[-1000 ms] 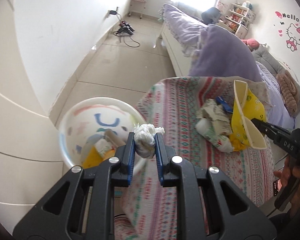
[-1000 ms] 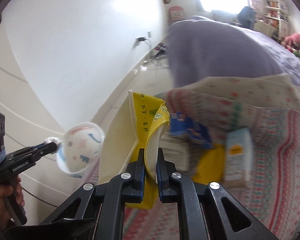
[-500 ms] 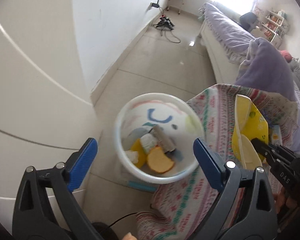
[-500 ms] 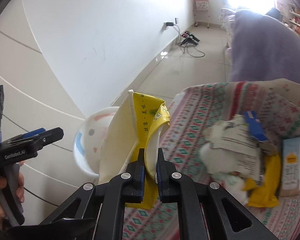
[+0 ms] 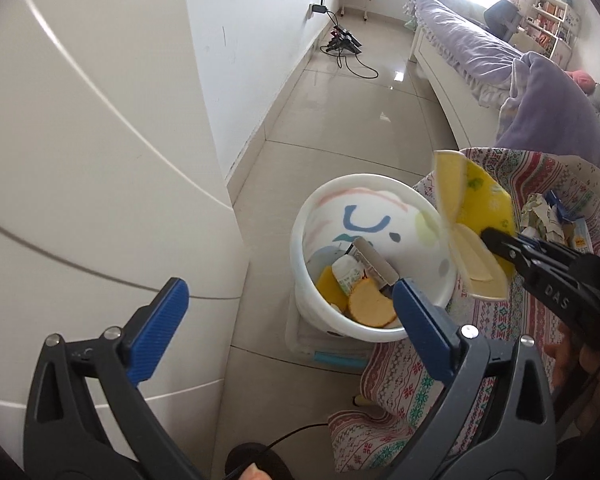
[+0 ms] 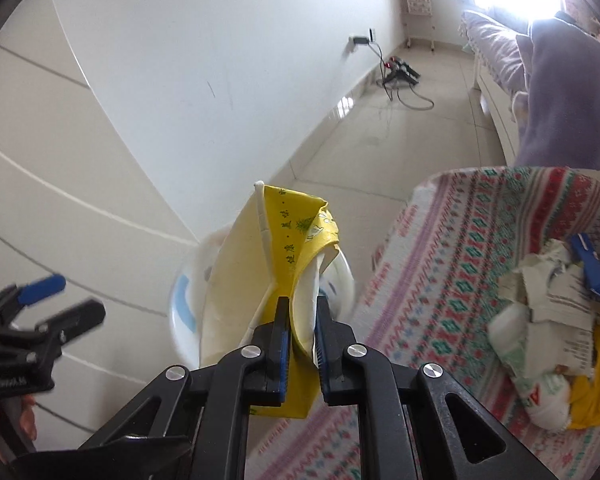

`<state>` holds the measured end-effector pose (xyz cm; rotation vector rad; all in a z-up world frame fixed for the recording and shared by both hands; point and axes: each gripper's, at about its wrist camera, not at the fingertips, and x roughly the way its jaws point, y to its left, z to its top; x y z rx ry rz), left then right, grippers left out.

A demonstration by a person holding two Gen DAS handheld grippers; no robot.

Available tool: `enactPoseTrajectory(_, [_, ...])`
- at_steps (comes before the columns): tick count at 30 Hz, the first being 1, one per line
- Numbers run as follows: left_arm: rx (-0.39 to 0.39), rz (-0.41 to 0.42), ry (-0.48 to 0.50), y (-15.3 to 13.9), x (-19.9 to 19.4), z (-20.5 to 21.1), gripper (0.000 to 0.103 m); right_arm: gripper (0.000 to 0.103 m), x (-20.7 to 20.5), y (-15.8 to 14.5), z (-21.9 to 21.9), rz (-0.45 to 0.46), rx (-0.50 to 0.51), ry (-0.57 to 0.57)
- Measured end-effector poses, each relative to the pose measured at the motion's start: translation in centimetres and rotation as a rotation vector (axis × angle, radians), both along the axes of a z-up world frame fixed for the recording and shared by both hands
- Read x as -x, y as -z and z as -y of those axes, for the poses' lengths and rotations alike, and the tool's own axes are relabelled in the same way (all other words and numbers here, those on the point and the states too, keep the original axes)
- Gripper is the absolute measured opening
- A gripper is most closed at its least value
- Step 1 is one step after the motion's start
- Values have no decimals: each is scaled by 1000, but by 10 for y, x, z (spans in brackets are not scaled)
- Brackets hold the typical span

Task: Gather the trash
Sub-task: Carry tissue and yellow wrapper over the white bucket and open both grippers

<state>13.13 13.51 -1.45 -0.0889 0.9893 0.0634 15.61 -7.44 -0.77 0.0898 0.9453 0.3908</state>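
A white trash bin [image 5: 332, 220] with a cartoon face stands on the floor beside the patterned blanket [image 5: 404, 392]; it holds several pieces of trash. My left gripper [image 5: 288, 320] is open and empty, above and in front of the bin. My right gripper [image 6: 300, 320] is shut on a yellow paper wrapper [image 6: 284, 240] and holds it over the bin's right rim [image 6: 180, 304]; in the left wrist view the wrapper [image 5: 480, 208] hangs by the rim. More trash [image 6: 548, 320] lies on the blanket [image 6: 440, 264] at the right.
White cabinet doors [image 5: 80, 160] stand close on the left. The tiled floor [image 5: 340, 120] runs back to a power strip with cables [image 5: 342, 40]. A bed with purple bedding [image 5: 480, 44] lies at the right. The left gripper [image 6: 36, 320] shows at lower left in the right wrist view.
My left gripper opened and let the white tissue wad go, then drew back from the bin. My right gripper carried the yellow wrapper left from the trash pile to the bin's rim.
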Motion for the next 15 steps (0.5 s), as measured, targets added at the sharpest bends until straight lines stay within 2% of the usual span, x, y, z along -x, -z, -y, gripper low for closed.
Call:
enactPoseTrajectory(3, [-1,2,11,-1,1,0,102,34,-5,6,-2,-37,-27,5])
enactPoseTrajectory(5, [-1,4,16,-2,2,1,102,79,-4,6,1,-41,-36,31])
enactPoseTrajectory(6, [1,4,17,-2,2,1,102,84,-2,5,3,-30,-42,43])
enactPoseTrajectory(12, [5,18,23,-5,5,5,102,84,6,-9,15,1,-32,52])
enactPoseTrajectory(13, [5,20,24,-6,5,7,102,87,7,-10,18,5,-29,55])
enactPoseTrajectory(15, [8,22,28,-6,5,10,102,100,9,-13,23,9,-24,58])
